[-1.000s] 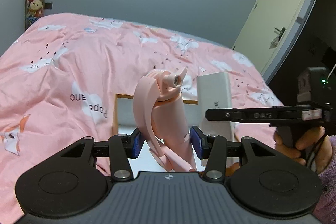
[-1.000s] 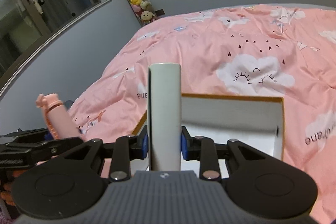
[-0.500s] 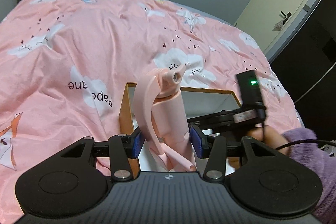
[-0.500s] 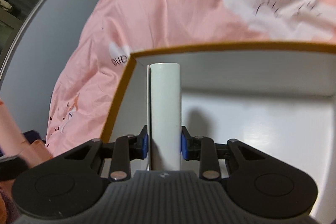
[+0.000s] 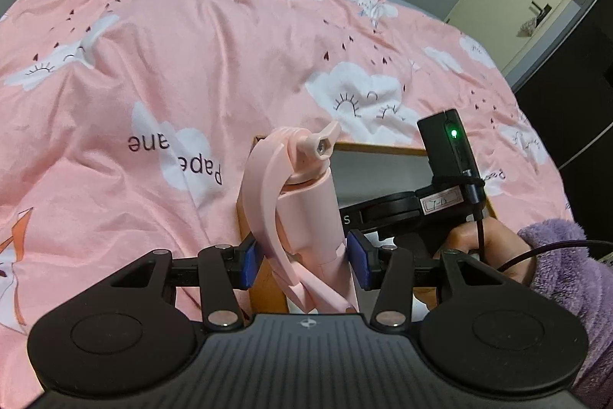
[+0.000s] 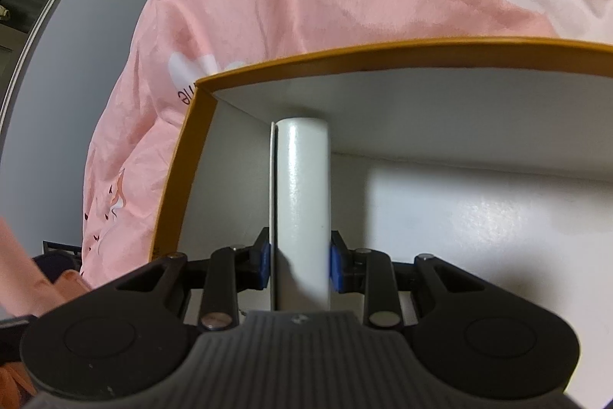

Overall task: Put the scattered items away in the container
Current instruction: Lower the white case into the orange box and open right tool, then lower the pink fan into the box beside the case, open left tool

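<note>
I keep my right gripper (image 6: 298, 265) pinching the white block (image 6: 302, 202) upright at twelve o'clock, inside the open box (image 6: 383, 50) for release, while my left gripper (image 5: 304, 265) clamps the pink bottle (image 5: 302, 209) above the box's nine-o'clock wall, waiting its turn.

Left gripper (image 5: 304, 263): blue pads clamped on pink bottle (image 5: 306, 206), upright, above box (image 5: 377, 149) corner. Pink cloud-print duvet (image 5: 191, 64) beneath. Right gripper (image 5: 406, 209), purple sleeve (image 5: 563, 267) alongside.
</note>
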The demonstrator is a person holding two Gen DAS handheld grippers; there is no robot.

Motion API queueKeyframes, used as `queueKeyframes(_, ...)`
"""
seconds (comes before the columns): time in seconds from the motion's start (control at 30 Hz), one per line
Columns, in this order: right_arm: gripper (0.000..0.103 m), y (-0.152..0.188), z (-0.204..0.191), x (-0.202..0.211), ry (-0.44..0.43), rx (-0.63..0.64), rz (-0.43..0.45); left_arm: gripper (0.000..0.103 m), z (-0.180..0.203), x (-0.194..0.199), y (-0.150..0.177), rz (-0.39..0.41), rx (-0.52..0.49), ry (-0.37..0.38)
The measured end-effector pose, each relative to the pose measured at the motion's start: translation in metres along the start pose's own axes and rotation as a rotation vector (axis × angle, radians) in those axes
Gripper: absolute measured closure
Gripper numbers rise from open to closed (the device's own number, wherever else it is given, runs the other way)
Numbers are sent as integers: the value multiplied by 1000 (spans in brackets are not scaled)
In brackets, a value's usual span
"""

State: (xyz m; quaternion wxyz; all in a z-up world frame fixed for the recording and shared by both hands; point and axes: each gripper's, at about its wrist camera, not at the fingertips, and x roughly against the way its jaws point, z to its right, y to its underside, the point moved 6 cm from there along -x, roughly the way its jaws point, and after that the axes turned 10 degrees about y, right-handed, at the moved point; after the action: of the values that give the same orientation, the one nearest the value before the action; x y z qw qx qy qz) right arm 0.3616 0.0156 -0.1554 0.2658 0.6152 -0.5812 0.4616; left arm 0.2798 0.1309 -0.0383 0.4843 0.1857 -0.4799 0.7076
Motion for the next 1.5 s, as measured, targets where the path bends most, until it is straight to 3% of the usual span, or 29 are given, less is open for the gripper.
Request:
queueKeyframes(0.37, 70, 5, 5, -4, -1, -3, -23, 48, 5, -19, 0, -46, -62, -136)
queueKeyframes(0.7, 55, 11, 20, 13, 121, 63, 4, 48, 3, -24, 4, -67, -76, -173)
queueKeyframes(0.93, 56, 15, 21, 20, 221, 201, 5, 48, 6, -26, 3, -79, -104, -197)
queueKeyframes(1.2, 71, 32, 33, 30, 188, 259, -72, 48, 17, -25, -4, -84, -143, -188)
queueKeyframes(1.3, 75, 37, 26, 35, 232, 392, -51, 48, 21, -29, -6, -99, -159, -192)
queueKeyframes(1.4, 81, 43, 22, 39, 341, 593, -2, 48, 25, -34, -8, -116, -170, -193)
queueKeyframes(1.5, 88, 52, 16, 37, 355, 759, 12, 48, 27, -41, -8, -142, -179, -195)
